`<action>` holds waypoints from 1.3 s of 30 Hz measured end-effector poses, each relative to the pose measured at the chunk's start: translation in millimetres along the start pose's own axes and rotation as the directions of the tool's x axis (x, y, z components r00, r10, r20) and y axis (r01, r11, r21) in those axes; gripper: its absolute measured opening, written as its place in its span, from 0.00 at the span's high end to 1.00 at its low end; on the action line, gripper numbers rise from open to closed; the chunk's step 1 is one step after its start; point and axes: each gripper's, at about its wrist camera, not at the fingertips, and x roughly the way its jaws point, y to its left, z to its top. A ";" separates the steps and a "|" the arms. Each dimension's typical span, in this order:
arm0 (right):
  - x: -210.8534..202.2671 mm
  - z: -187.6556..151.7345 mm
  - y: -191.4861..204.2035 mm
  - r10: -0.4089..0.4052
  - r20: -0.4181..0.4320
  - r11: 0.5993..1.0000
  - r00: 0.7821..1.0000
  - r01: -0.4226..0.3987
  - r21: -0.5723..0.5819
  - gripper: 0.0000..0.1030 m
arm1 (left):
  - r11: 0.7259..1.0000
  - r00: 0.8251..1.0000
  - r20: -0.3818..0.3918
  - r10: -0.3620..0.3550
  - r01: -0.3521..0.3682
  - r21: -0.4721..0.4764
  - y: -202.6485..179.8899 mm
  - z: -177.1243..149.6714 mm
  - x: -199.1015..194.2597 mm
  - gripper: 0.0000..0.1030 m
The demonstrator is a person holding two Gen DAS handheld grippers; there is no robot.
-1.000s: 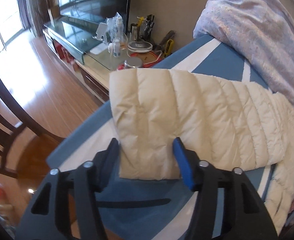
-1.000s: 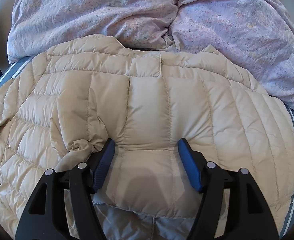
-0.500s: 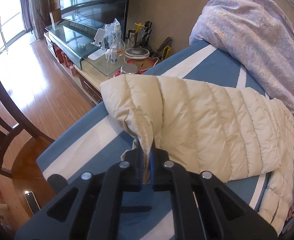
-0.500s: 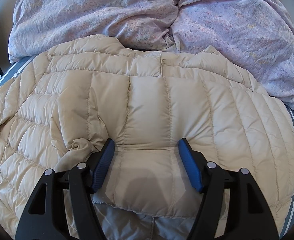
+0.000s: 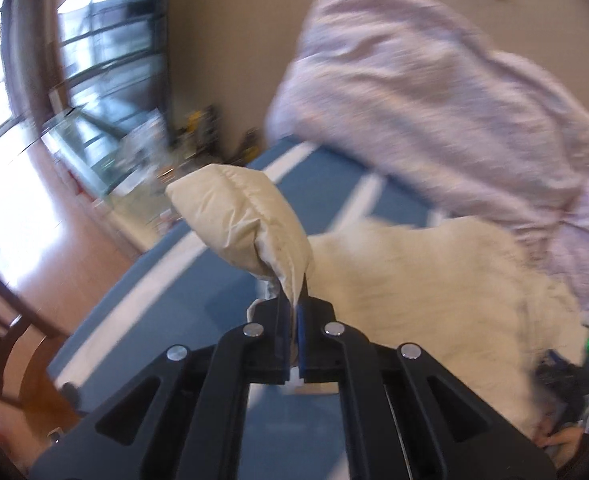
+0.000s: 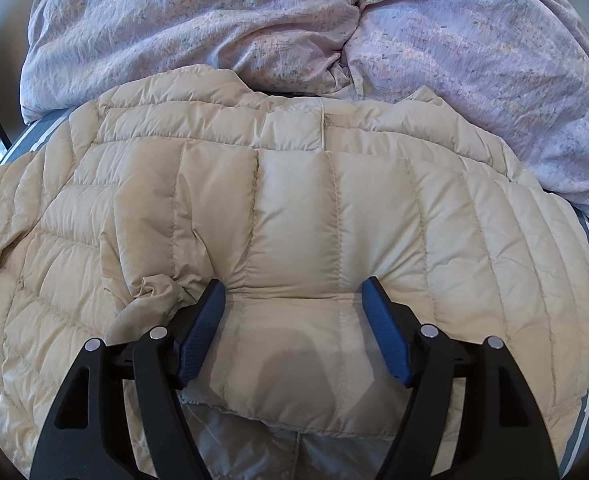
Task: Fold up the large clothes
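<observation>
Down jacket (image 6: pixel 294 216): spread on the bed, near the lilac duvet (image 6: pixel 474 52); light, puffy, slippery.
Left hand-held gripper (image 5: pixel 293 312): clamped on the sleeve cuff (image 5: pixel 246 228).
Right hand-held gripper (image 6: pixel 294 320): jaws just opening, wide astride the hem, not pinching.
Best hold: quilted seams.

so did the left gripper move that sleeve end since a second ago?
Yes. The left gripper, shut on the sleeve end, has lifted it off the blue bedsheet, where it lay flat earlier, and swung it toward the lilac duvet.
</observation>
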 end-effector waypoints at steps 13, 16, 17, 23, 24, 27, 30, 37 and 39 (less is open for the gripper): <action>-38.4 -3.4 -43.7 -0.023 0.055 0.999 0.998 0.021 0.026 0.18 | 0.910 0.948 -0.070 -0.311 0.319 0.264 -219.8 -31.6 0.7 0.98; -49.6 -6.8 -70.2 -0.064 0.080 0.997 0.995 0.059 0.058 0.17 | 0.877 0.922 -0.123 -0.367 0.387 0.284 -253.8 -51.4 8.1 0.98; -51.6 -7.2 -77.4 -0.076 0.084 0.995 0.994 0.070 0.069 0.17 | 0.866 0.915 -0.136 -0.380 0.404 0.294 -264.3 -58.0 9.5 0.98; -52.6 -19.1 -125.2 -0.102 0.077 0.982 0.992 0.089 0.164 0.17 | 0.810 0.883 -0.221 -0.414 0.468 0.354 -322.3 -98.7 21.5 0.98; -51.3 -21.0 -130.8 -0.106 0.074 0.980 0.992 0.092 0.175 0.17 | 0.804 0.882 -0.235 -0.409 0.470 0.364 -332.0 -106.4 24.9 0.98; -48.8 -25.7 -140.0 -0.112 0.069 0.977 0.991 0.097 0.192 0.17 | 0.793 0.880 -0.258 -0.399 0.472 0.386 -347.3 -118.2 31.2 0.97; -48.9 -29.5 -144.2 -0.111 0.068 0.975 0.991 0.096 0.201 0.17 | 0.790 0.888 -0.259 -0.381 0.458 0.408 -355.0 -126.4 31.0 0.89; -60.5 -30.2 -136.5 -0.081 0.100 0.977 0.992 0.059 0.206 0.17 | 0.803 0.886 -0.227 -0.405 0.464 0.375 -334.4 -112.4 17.9 0.56; -65.9 -29.1 -127.9 -0.058 0.116 0.980 0.992 0.034 0.195 0.17 | 0.815 0.893 -0.211 -0.398 0.450 0.365 -323.3 -106.0 16.5 0.53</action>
